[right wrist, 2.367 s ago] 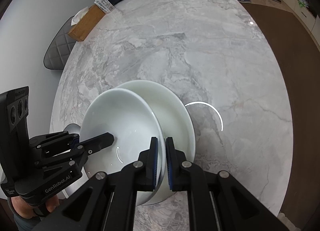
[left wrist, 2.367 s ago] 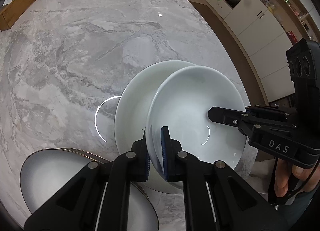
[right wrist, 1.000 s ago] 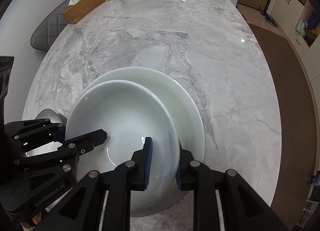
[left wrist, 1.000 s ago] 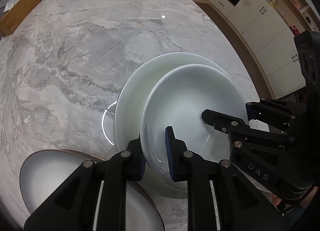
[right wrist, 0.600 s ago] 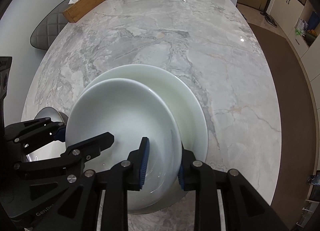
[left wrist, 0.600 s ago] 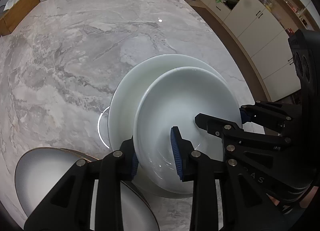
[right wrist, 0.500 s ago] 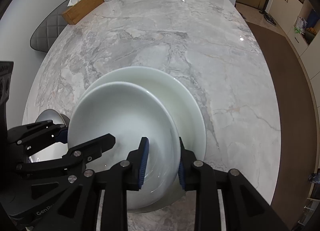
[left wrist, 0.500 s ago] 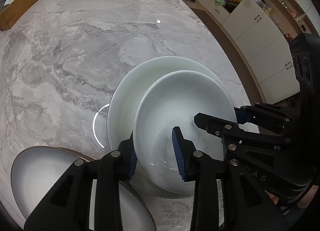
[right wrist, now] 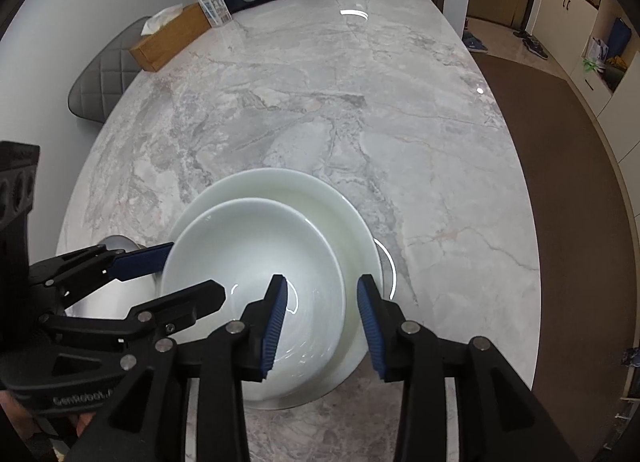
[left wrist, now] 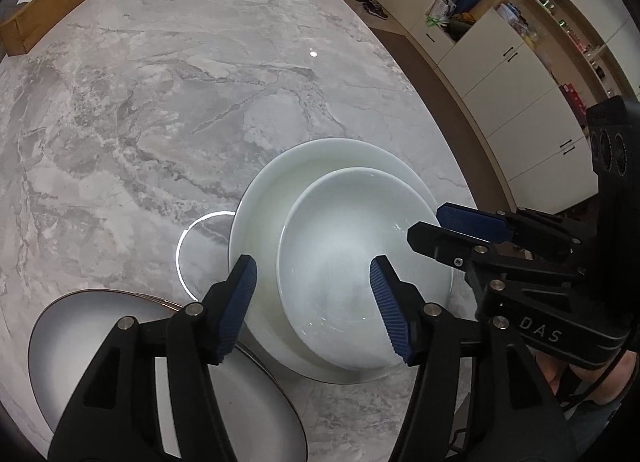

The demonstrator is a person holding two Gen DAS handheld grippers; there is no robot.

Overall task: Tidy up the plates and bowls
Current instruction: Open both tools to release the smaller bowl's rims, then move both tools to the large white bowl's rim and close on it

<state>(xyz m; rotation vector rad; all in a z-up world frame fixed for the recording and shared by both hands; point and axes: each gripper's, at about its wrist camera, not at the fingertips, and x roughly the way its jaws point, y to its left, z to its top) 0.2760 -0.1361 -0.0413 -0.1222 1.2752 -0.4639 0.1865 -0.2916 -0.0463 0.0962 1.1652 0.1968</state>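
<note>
Since half second ago, I spread both grippers off bowl rim. Left gripper [left wrist: 312, 306] jaws wide apart, straddling near rim; right gripper [right wrist: 322, 320] likewise apart, gripping nothing. Bowl [left wrist: 360, 262] sits nested off-centre in plate [left wrist: 276, 190], released to stack. Beyond, bare marble table [left wrist: 160, 102].

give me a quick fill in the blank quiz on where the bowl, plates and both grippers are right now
1. The white bowl sits inside the larger white ____.
2. Both the left gripper and the right gripper are ____, holding nothing.
3. The tabletop has a grey ____ pattern.
4. The gold-rimmed grey plate lies on the bowl's ____ side in the left wrist view.

Missing words: plate; open; marble; left
</note>
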